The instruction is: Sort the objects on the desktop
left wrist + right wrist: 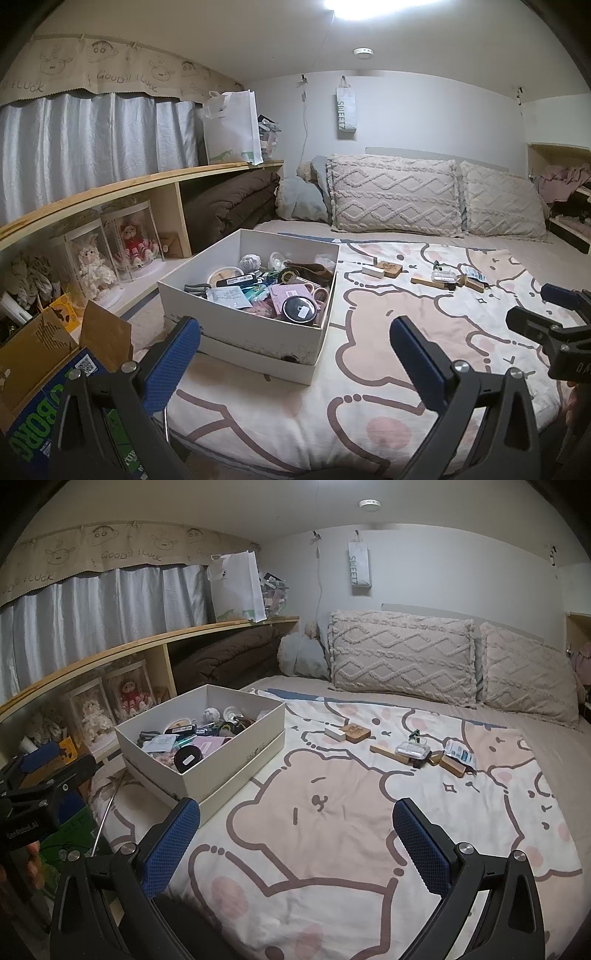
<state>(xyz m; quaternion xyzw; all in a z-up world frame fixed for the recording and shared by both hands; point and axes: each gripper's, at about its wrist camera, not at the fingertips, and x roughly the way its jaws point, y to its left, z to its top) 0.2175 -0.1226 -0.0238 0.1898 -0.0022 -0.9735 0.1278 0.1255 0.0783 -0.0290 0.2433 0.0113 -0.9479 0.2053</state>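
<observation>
A white cardboard box [236,328] [225,775] full of small items stands on the left of the bed blanket [369,406] [332,830]. Further back on the blanket lie loose things: a white eraser-like block [373,270] [334,733], a wooden square [390,267] [357,732], a wooden stick [426,282] [388,752], a clear plastic case [442,275] [412,750] and a small packet [473,273] [460,755]. My left gripper [295,354] hovers open in front of the box. My right gripper [295,834] hovers open over the blanket, well short of the loose things. Neither holds anything.
A wooden shelf [147,181] [147,638] runs along the left with dolls in clear cases [110,254] and a white bag [232,125] on top. Two pillows [395,195] [402,657] lie at the head. A cardboard carton [44,369] sits at the lower left.
</observation>
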